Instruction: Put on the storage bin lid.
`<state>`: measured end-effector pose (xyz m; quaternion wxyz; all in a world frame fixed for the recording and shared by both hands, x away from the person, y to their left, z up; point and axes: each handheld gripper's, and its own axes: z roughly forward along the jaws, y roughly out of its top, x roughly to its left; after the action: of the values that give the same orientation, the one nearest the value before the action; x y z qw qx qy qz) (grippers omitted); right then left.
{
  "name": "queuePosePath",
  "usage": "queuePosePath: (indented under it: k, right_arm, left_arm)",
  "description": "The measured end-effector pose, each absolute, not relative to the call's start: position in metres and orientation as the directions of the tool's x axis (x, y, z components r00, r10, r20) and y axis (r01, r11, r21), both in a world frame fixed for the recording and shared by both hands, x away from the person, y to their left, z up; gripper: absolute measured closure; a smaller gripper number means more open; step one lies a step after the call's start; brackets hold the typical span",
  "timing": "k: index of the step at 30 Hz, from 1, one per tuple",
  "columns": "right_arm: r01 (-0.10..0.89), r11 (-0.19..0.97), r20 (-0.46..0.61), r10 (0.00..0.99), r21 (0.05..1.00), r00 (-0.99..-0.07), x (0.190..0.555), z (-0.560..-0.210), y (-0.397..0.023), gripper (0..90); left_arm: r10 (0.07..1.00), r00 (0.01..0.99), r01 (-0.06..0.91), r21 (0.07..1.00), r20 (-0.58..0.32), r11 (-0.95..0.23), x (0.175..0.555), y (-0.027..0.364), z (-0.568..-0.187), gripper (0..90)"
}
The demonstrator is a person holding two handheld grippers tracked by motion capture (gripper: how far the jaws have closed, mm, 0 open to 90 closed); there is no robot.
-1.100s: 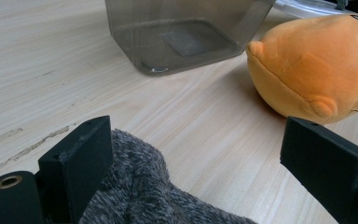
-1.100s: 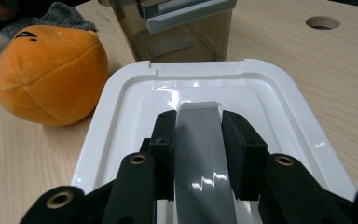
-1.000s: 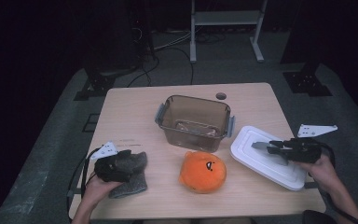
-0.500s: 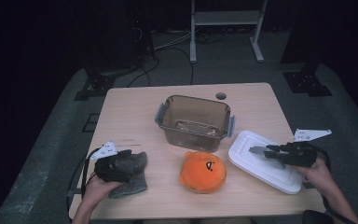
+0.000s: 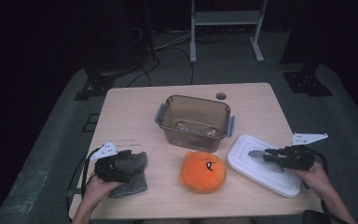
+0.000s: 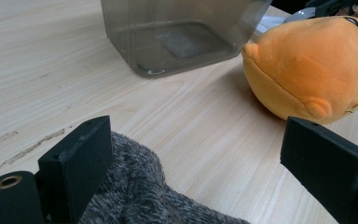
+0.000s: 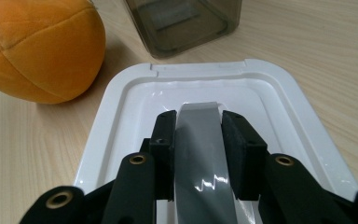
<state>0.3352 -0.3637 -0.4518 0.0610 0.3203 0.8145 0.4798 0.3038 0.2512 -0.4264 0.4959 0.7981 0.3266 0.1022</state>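
Lid [image 5: 265,167], white, lies flat at the lower right of the high view, beside the smoky plastic tub [image 5: 195,122]. Right gripper [image 7: 199,122] is clamped on the lid's grey centre tab, and that grip looks thin to me: lift it crooked and the tab could slide out, dropping the lid onto the orange plush [image 5: 203,171]. Left gripper [image 6: 193,149] sits with jaws wide apart over a grey fuzzy sock [image 6: 142,196] at lower left, gripping nothing, so it can't steady the tub.
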Motion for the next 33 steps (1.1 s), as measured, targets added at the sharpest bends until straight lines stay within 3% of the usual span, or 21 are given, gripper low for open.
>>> queuePosePath:
  k: [22,33]
  right_arm:
    - [0.481,0.348,0.22,0.577,0.805,-0.786,0.332,-0.463,-0.361,65.1]
    - [0.443,0.333,0.202,0.562,0.833,-0.802,0.329,-0.44,-0.358,53.6]
  left_arm:
    - [0.622,0.767,0.419,0.858,-0.161,-0.296,0.304,0.251,-0.426,8.9]
    - [0.621,0.767,0.419,0.858,-0.161,-0.296,0.304,0.251,-0.427,8.9]
